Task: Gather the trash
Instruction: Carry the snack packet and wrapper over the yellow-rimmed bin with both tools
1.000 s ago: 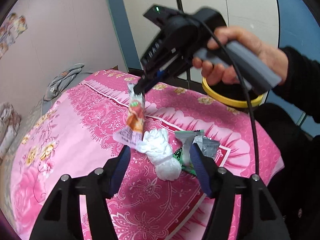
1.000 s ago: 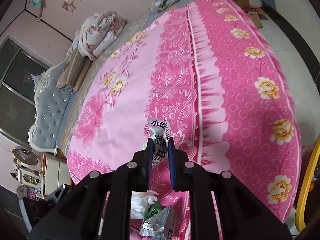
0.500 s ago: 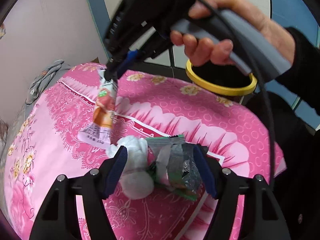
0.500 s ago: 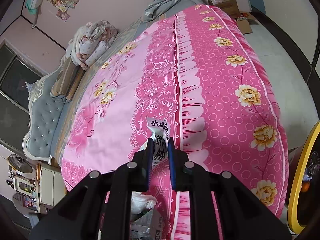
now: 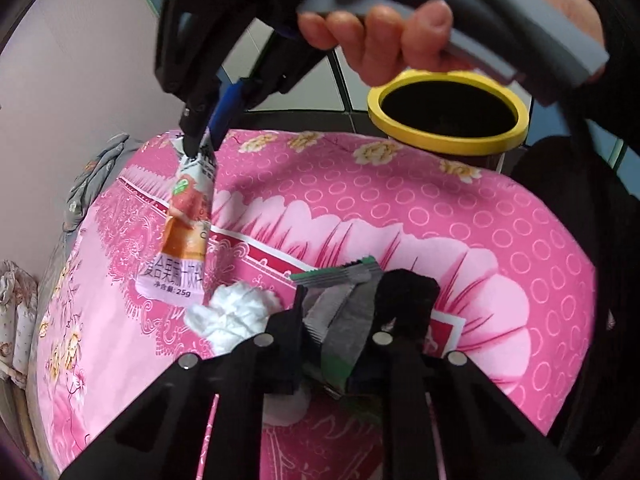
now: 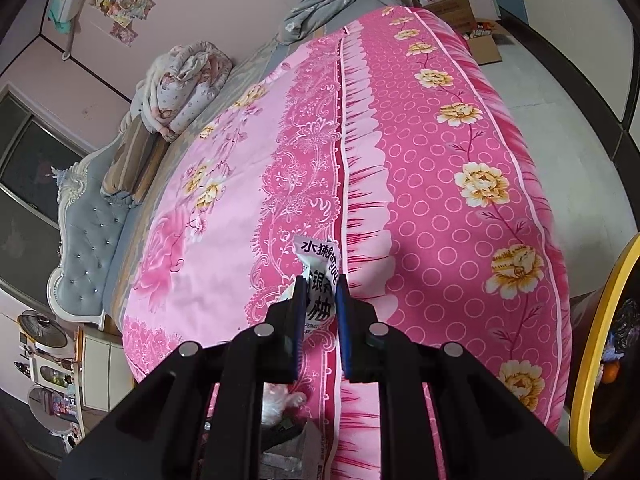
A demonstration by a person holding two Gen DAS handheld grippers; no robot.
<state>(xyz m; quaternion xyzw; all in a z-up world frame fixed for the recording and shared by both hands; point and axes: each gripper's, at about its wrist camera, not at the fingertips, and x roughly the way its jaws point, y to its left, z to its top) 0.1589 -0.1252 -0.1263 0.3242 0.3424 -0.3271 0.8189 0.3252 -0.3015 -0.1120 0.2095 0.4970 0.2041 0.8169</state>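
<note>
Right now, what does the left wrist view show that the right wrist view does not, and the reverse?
Only the left wrist view shows the left tongs closed on the silver-green wrapper, the crumpled white tissue clearly, and the hand gripping the right tool. Only the right wrist view shows the grey headboard, folded bedding and cardboard boxes on the floor. Both show the right tongs pinching the orange snack wrapper, the pink bedspread and the yellow-rimmed bin.
</note>
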